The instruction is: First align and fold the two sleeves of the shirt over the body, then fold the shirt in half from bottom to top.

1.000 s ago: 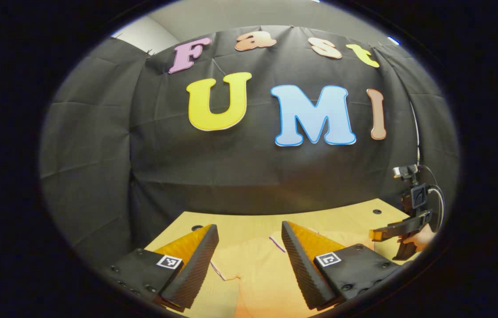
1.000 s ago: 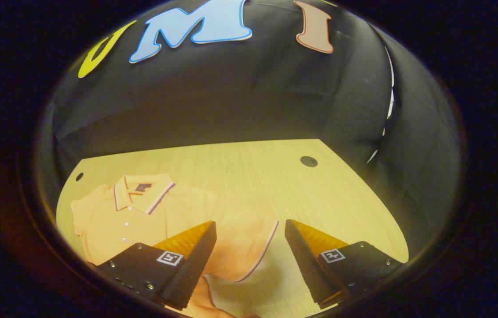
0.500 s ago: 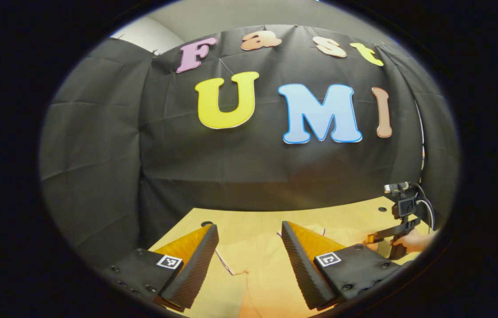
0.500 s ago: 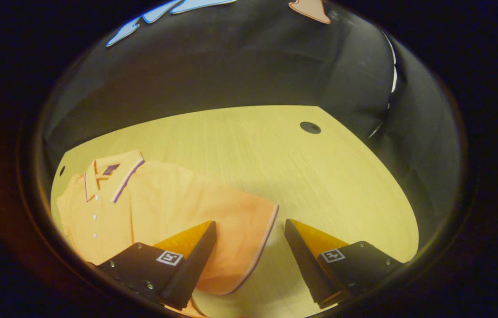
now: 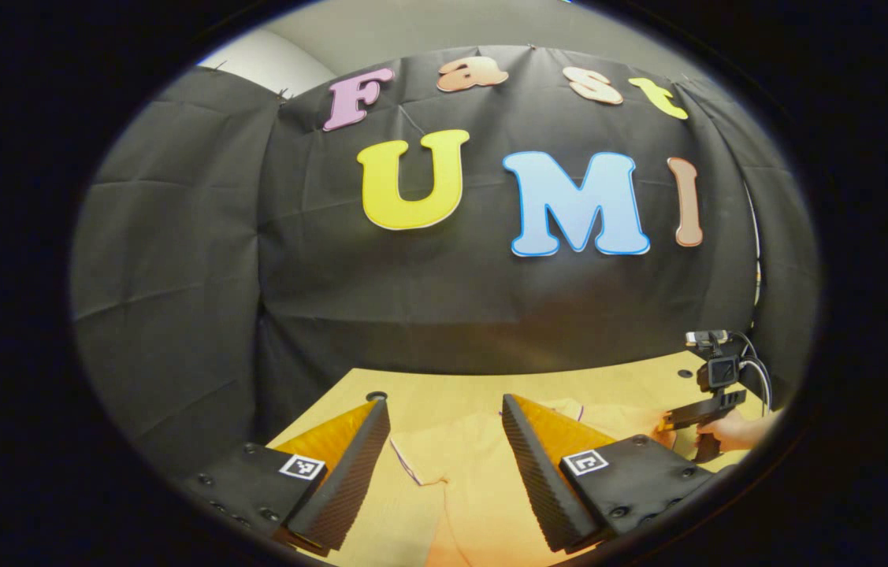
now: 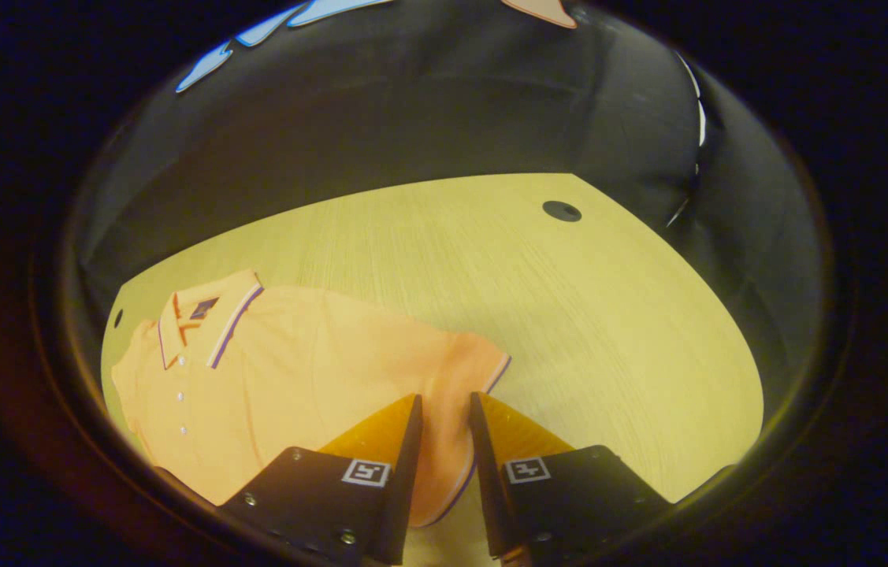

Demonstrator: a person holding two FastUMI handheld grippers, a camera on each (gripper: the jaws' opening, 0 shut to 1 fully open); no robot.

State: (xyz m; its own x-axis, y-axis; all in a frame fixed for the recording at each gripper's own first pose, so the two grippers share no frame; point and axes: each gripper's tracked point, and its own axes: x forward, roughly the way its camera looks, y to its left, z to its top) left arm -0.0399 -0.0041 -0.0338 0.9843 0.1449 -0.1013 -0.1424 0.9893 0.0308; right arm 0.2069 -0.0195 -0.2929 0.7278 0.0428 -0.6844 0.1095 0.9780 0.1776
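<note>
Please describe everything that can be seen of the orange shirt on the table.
The orange shirt is a short-sleeved polo of soft knit-looking cloth, lying flat and face up on the wooden table. Its collar has striped edging, with small white buttons below it. The sleeve cuff has matching trim. The right gripper has its jaws nearly closed around that sleeve. The left gripper, jaws open, hovers over the other sleeve.
</note>
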